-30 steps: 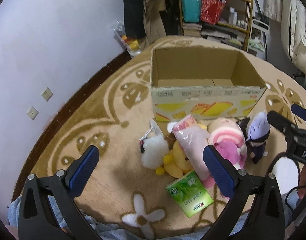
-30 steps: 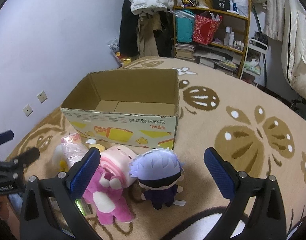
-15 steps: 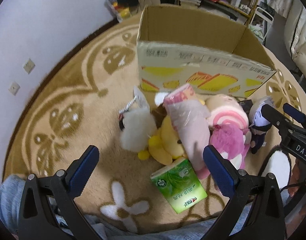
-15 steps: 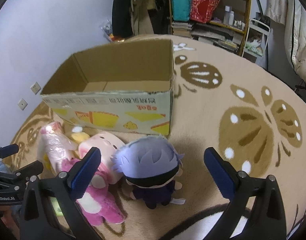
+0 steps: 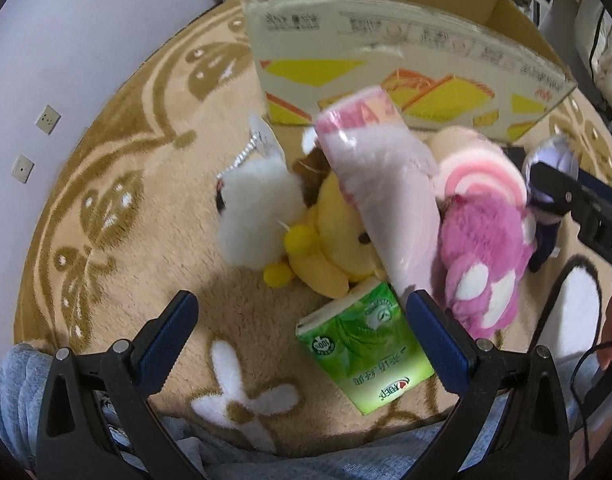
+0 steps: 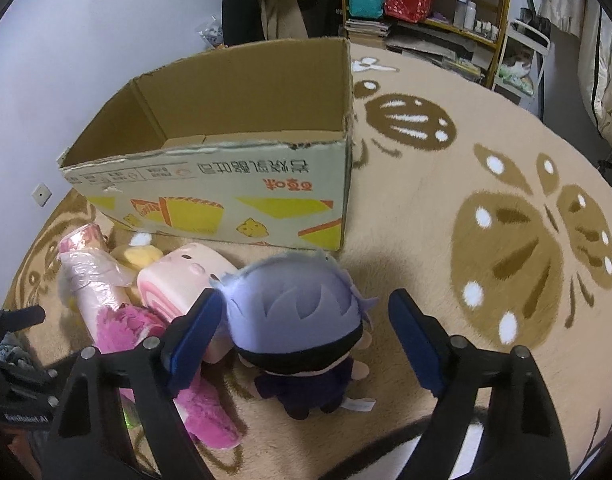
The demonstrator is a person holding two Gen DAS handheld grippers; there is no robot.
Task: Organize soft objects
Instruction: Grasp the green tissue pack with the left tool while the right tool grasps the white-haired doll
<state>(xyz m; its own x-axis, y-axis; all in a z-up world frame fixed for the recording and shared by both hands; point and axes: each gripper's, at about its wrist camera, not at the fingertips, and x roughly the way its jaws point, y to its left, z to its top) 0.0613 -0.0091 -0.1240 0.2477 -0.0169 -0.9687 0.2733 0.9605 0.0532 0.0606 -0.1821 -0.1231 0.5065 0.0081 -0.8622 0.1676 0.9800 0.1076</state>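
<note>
Now right claw [image 6: 302, 322] lower, straddling purple-haired doll [image 6: 302, 320]; jaws wide.

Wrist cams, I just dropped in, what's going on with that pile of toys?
A person is tidying soft things on the rug into the open cardboard box, which looks empty so far. The right tongs are open around the purple-haired doll's head, not yet closed on it. The left tongs are open too, low over the green tissue pack, holding nothing. The pink plush, yellow plush, white plush and wrapped pink roll lie heaped before the box.
</note>
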